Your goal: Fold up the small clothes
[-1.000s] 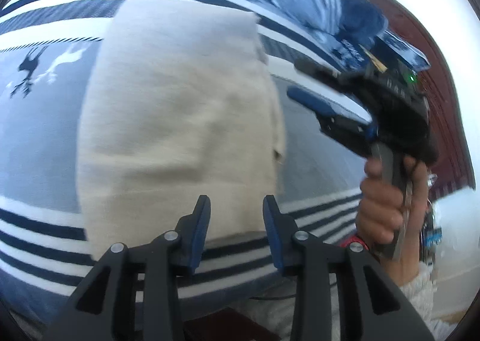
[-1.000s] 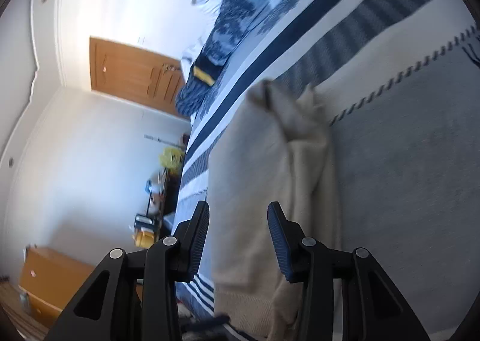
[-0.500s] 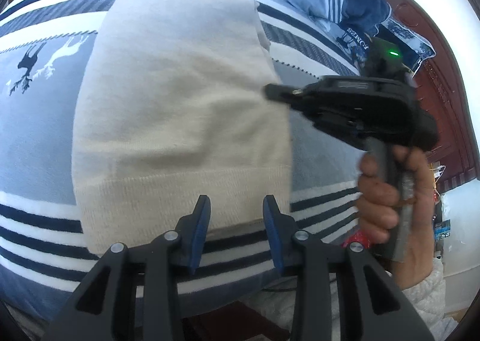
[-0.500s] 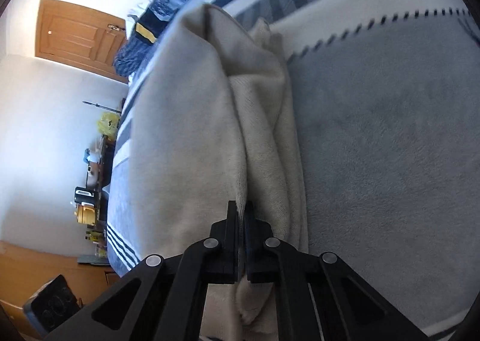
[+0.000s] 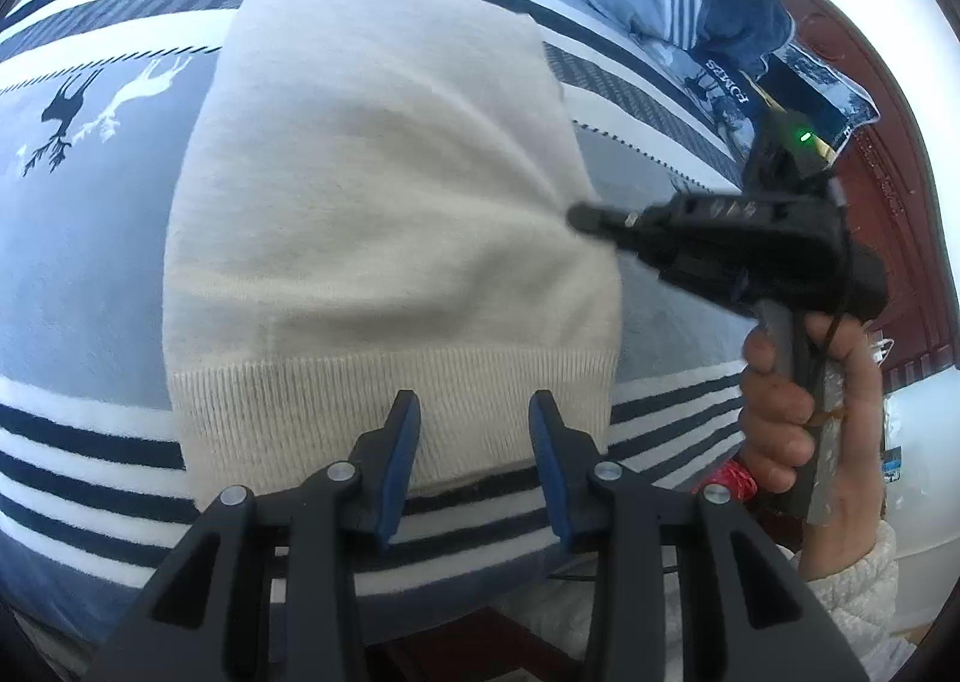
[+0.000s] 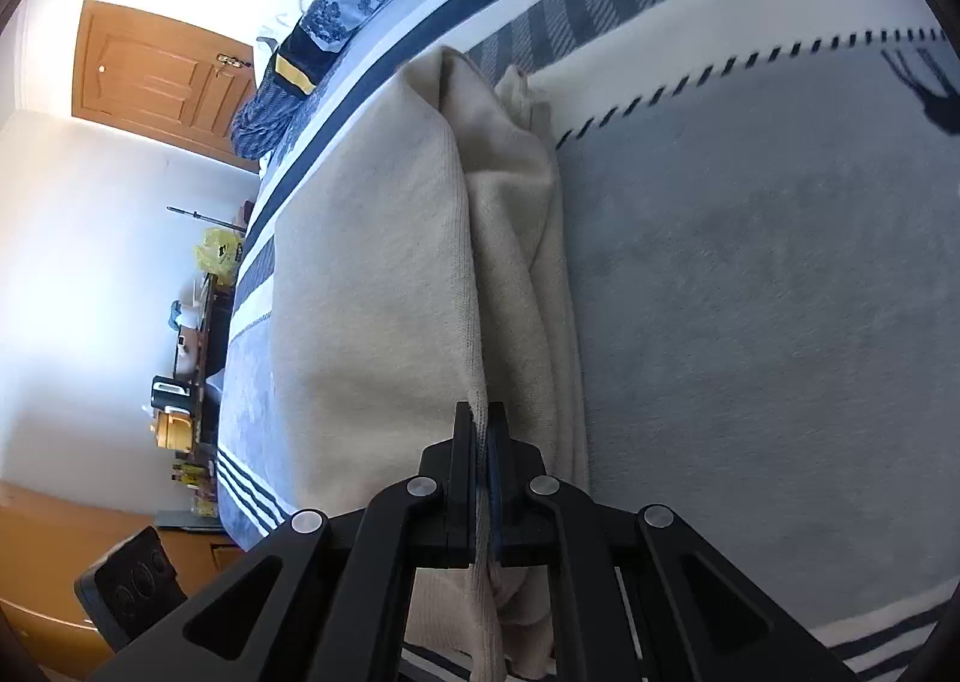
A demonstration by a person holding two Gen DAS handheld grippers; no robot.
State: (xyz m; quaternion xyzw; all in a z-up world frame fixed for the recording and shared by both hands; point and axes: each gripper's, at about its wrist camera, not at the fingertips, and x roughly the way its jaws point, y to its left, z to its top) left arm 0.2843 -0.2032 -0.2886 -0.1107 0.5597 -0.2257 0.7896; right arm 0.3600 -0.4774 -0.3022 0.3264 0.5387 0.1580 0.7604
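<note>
A cream knit garment point(image 5: 384, 238) lies folded on the striped bed blanket point(image 5: 78, 274), its ribbed hem toward me. My left gripper point(image 5: 474, 430) is open and empty, hovering over the hem. My right gripper point(image 5: 585, 217) is shut on the garment's right side edge and pulls it taut. In the right wrist view the right gripper point(image 6: 480, 424) pinches the top layer's edge of the garment point(image 6: 372, 322), with further folded layers beside it.
The blanket point(image 6: 750, 292) is grey with navy and white stripes and a deer pattern point(image 5: 102, 111). Pillows and piled clothes point(image 5: 660, 3) lie at the bed's far end. A wooden door point(image 6: 156, 81) and a cluttered shelf point(image 6: 186, 358) stand beyond the bed.
My right gripper closed on the garment's right edge and now pulls it outward, spreading wrinkles. My left gripper stayed open and moved slightly nearer the hem.
</note>
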